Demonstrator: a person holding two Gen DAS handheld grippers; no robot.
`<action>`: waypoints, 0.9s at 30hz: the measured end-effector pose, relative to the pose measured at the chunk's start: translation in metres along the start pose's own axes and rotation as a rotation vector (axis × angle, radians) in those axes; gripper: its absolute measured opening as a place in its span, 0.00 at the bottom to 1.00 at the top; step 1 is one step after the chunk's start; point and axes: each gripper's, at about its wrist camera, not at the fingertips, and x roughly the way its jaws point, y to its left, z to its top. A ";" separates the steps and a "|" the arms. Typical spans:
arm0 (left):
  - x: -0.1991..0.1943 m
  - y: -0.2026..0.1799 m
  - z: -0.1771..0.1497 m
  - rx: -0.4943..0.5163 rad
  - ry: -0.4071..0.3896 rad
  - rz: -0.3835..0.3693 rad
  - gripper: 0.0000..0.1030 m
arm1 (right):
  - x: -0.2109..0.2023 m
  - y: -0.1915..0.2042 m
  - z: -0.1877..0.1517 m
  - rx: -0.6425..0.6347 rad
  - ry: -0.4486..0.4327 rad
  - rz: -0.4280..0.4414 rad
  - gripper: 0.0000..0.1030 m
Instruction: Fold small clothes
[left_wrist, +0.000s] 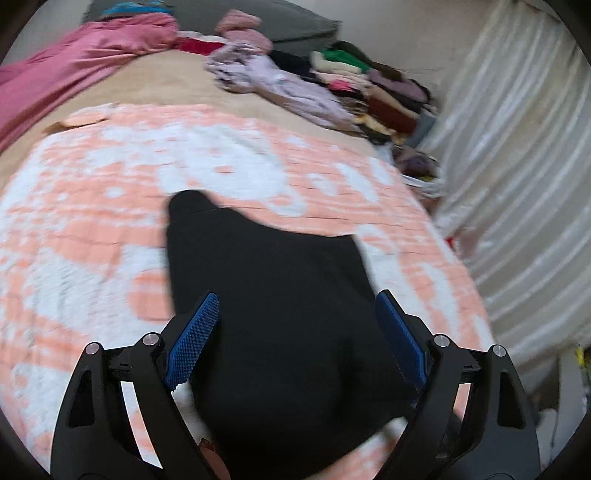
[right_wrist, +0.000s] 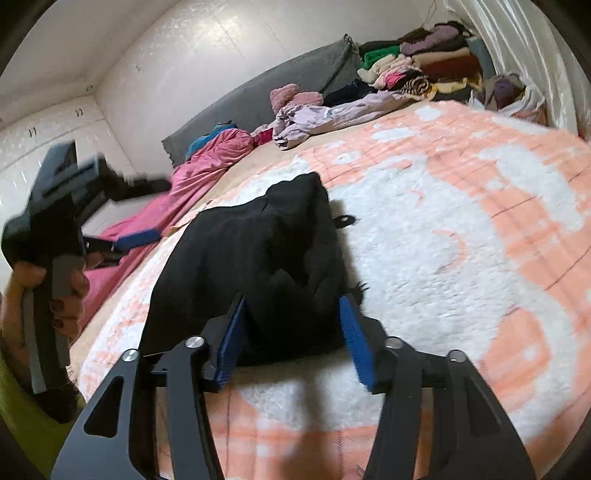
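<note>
Garment: black garment (left_wrist: 273, 295) is lying limp, soft and light on the bed blanket (left_wrist: 92, 229).
Fingers: left gripper (left_wrist: 297, 325) and right gripper (right_wrist: 291, 332) are both standing spread, pinching nothing.
Hold: likely pinching at an edge or corner.

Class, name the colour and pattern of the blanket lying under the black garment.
The blanket is peach-orange with white blotchy patches; the right wrist view shows it best.

Bed (right_wrist: 258, 173) carrying peach-and-white blanket (right_wrist: 461, 240) across most of top. Black garment (right_wrist: 251, 251) lying bunched on blanket. Pink cloth (right_wrist: 207, 166) trailing along far edge. Lilac garment (right_wrist: 325, 114) crumpling beyond blanket. Clothes pile (right_wrist: 424, 70) sitting at corner by curtain. Grey pillow (right_wrist: 280, 85) resting against wall.
</note>
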 end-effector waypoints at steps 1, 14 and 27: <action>0.000 0.006 -0.003 0.000 -0.004 0.035 0.77 | -0.003 0.000 0.002 -0.006 -0.003 -0.006 0.51; 0.010 0.035 -0.055 0.084 -0.006 0.153 0.78 | 0.047 -0.004 0.093 -0.024 0.104 0.061 0.67; 0.003 0.034 -0.062 0.117 -0.008 0.148 0.79 | 0.154 0.014 0.106 -0.166 0.329 -0.072 0.40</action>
